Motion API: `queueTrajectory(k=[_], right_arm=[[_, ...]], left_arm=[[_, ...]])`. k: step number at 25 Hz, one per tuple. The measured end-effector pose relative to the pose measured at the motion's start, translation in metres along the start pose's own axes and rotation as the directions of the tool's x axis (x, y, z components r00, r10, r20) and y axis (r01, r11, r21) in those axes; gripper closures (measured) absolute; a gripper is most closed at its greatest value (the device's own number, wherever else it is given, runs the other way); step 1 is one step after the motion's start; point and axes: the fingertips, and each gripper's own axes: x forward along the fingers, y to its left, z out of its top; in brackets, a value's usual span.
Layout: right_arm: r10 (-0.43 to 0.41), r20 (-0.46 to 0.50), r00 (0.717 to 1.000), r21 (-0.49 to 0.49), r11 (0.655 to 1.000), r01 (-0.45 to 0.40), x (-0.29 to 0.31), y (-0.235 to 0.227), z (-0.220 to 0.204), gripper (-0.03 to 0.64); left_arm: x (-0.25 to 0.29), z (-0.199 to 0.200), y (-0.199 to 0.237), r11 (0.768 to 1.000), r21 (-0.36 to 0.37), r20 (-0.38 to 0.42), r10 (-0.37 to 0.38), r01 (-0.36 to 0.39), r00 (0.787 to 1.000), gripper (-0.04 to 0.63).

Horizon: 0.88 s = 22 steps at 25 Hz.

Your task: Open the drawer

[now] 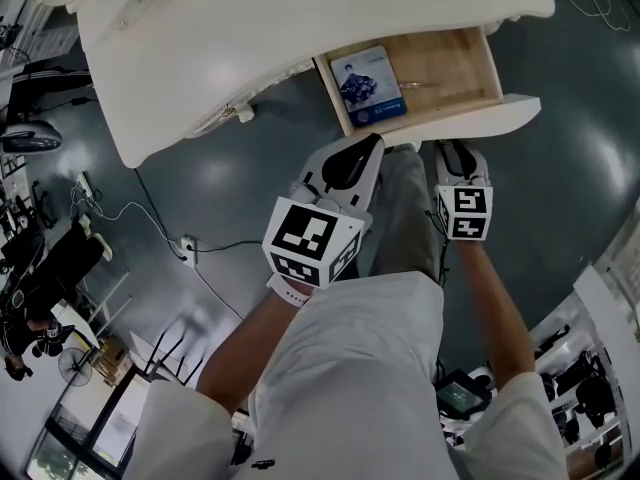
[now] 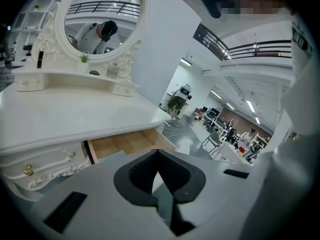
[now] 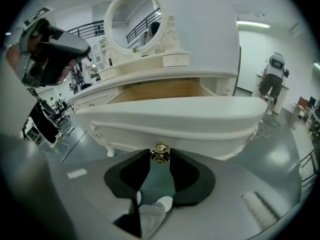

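The drawer (image 1: 440, 68) of the white dressing table (image 1: 250, 38) stands pulled out, its wooden bottom showing and a blue booklet (image 1: 368, 86) lying at its left end. My right gripper (image 1: 456, 151) is at the curved white drawer front (image 3: 170, 116), and its dark pads are closed on the small brass knob (image 3: 160, 153) from both sides. My left gripper (image 1: 368, 150) hovers just left of it, below the drawer's near edge, with its jaws shut on nothing (image 2: 159, 154). In the left gripper view the open drawer (image 2: 130, 143) lies beyond the jaws.
A round mirror (image 2: 102, 21) tops the table, and a closed carved drawer with a brass knob (image 2: 28, 170) sits to the left. Cables and a power strip (image 1: 185, 246) lie on the grey floor. My shoe (image 3: 161, 204) shows under the right jaws. A person (image 3: 274, 76) stands far right.
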Motion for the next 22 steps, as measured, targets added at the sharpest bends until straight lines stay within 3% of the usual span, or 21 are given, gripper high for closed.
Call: queueTrajectory(k=[13, 22], right_arm=[[0.009, -0.021, 1.000, 0.007, 1.000, -0.009, -0.004, 0.003, 0.000, 0.477], [0.025, 0.021, 0.999, 0.050, 0.998, -0.026, -0.020, 0.006, 0.016, 0.452]], left_arm=[[0.001, 0.011, -0.001, 1.000, 0.011, 0.000, -0.006, 0.006, 1.000, 0.586], [0.003, 0.019, -0.002, 1.000, 0.012, 0.006, -0.017, 0.017, 1.000, 0.586]])
